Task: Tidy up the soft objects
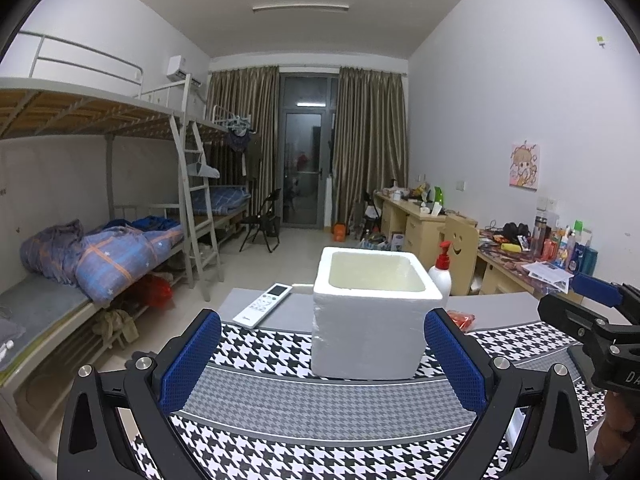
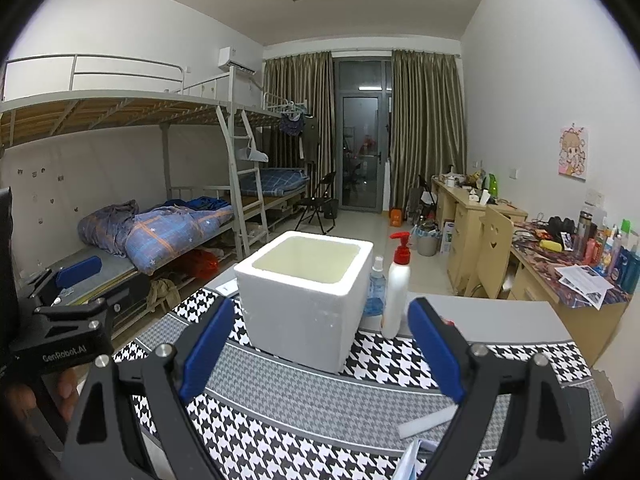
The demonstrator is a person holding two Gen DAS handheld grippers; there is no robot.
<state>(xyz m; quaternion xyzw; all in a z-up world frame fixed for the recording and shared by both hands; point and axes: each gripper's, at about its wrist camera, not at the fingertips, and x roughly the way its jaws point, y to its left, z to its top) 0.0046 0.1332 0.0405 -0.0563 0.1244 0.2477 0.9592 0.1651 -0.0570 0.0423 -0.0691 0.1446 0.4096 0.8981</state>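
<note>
left hand-held gripper (image 1: pixel 322 356) wide open, empty | right hand-held gripper (image 2: pixel 320 354) likewise | foam box (image 1: pixel 370 320) just ahead

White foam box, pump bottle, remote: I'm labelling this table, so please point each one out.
White foam box (image 1: pixel 368 332): left wrist view, front wall.
Pump bottle (image 2: pixel 396 296): right wrist view, white body.
Remote (image 1: pixel 266 306): left wrist view, button face.

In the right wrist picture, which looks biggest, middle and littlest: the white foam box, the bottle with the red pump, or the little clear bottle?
1. White foam box, biggest by far.
2. Red-pump bottle, tall and slim.
3. Clear bottle, littlest, though the box and pump bottle hide part of it.
</note>
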